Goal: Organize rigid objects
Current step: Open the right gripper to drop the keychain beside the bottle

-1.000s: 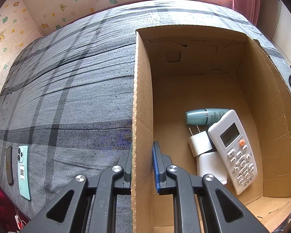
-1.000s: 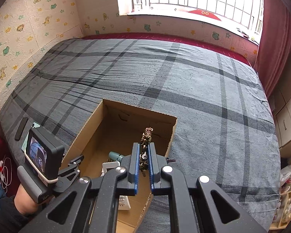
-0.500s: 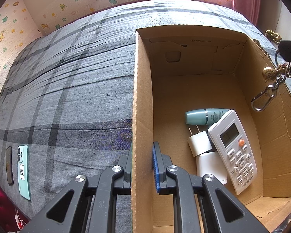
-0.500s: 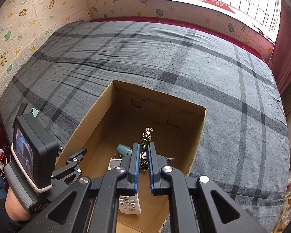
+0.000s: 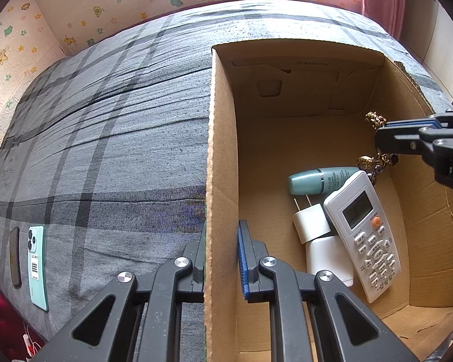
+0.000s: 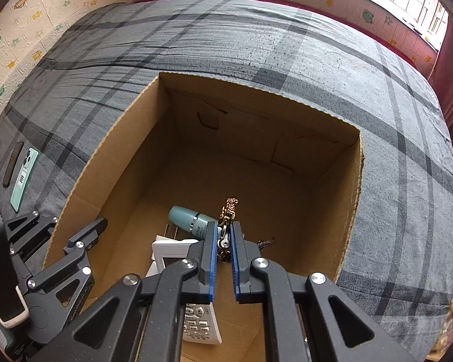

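Left wrist view: left gripper (image 5: 222, 259) fingers clamp the cardboard box (image 5: 220, 150) left wall. Inside the box: white remote (image 5: 365, 235), teal bottle (image 5: 320, 180), white charger (image 5: 312, 226). Green phone (image 5: 36, 267) on the bed (image 5: 105, 138), far left.

Right wrist view: right gripper (image 6: 223, 262) fingers pinch a brass keychain (image 6: 228, 217), above the box floor, right of the bottle.

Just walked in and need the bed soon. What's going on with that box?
A person is packing small things into a cardboard box on the bed. The left gripper clamps the box's wall. The right gripper holds a brass keychain inside the box, above a teal bottle, chargers and a remote. A phone lies outside.
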Available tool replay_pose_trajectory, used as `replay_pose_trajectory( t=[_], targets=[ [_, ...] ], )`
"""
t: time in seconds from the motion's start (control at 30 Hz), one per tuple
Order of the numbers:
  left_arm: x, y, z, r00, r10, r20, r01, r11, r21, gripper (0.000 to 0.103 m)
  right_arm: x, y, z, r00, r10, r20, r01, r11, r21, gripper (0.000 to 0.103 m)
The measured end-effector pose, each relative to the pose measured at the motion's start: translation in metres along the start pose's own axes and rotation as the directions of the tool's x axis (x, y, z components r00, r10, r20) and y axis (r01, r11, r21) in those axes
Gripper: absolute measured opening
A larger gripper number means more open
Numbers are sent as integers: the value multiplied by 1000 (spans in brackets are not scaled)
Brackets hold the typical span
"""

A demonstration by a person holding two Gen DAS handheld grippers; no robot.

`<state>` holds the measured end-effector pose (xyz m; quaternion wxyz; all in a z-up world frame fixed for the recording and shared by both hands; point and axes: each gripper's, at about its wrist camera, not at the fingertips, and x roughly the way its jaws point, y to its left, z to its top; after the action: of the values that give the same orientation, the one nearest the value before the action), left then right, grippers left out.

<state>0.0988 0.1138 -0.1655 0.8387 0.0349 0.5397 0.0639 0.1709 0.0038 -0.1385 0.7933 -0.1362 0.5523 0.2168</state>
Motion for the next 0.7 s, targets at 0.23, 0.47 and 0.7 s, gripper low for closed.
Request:
replay_pose_trajectory(
  t=[0.23, 0.47, 0.7],
  targets=[
    [0, 0, 0, 1000, 2, 1, -2, 1000, 1, 16, 22, 1, 0, 999, -4, -49, 4, 1000, 13, 7],
    [0, 0, 0, 1000, 3, 0, -3, 1000, 1, 16, 27, 0, 0, 998, 5, -55, -4, 1000, 24, 9],
    [1, 0, 0, 1000, 3, 0, -3, 1000, 1, 16, 16, -2, 2, 1000, 12, -22, -11, 999, 42, 49]
  ],
)
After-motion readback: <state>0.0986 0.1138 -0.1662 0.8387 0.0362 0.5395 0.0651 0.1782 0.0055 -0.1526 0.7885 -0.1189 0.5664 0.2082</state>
